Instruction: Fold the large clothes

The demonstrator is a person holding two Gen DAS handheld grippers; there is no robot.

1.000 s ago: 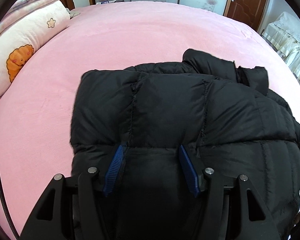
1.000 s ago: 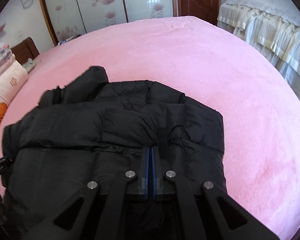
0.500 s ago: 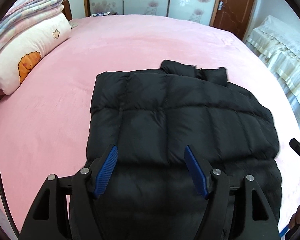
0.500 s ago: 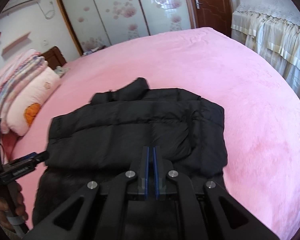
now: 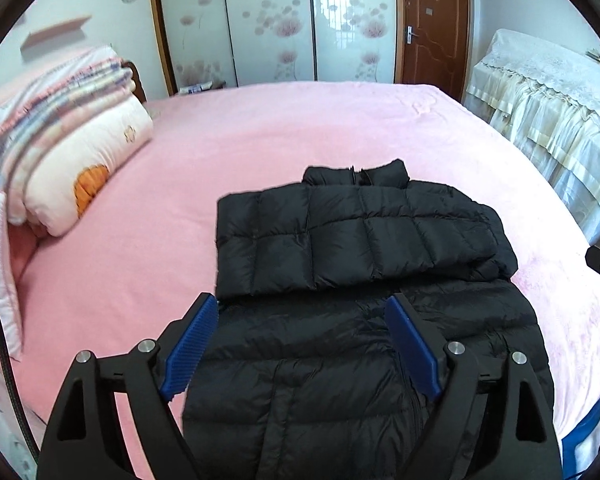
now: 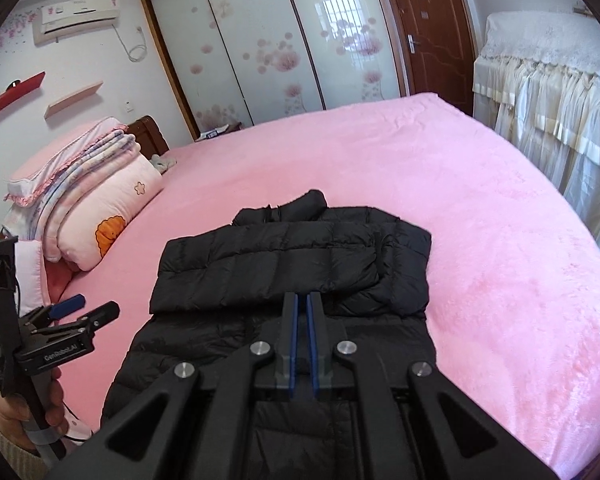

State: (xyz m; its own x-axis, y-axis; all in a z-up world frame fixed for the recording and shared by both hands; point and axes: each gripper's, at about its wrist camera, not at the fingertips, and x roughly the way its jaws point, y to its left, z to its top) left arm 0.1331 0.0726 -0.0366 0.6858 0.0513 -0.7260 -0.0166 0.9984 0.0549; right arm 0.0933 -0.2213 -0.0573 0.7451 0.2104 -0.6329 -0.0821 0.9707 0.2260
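A black puffer jacket lies flat on the pink bed, its sleeves folded across the chest and its collar pointing away from me. My left gripper hovers above the jacket's lower half. Its jaws are opening and nothing is between the blue pads. My right gripper hangs over the same jacket, shut with nothing in it. In the right wrist view the left gripper shows at the left, held by a hand beside the bed.
Folded quilts and a pillow are stacked at the bed's left end. A lace-covered piece of furniture stands to the right. Sliding wardrobe doors and a brown door stand behind the bed.
Both grippers have risen and drawn back from the jacket, so more of the bed and room shows. The left jaws have spread wider, off the fabric. The right jaws stayed shut.
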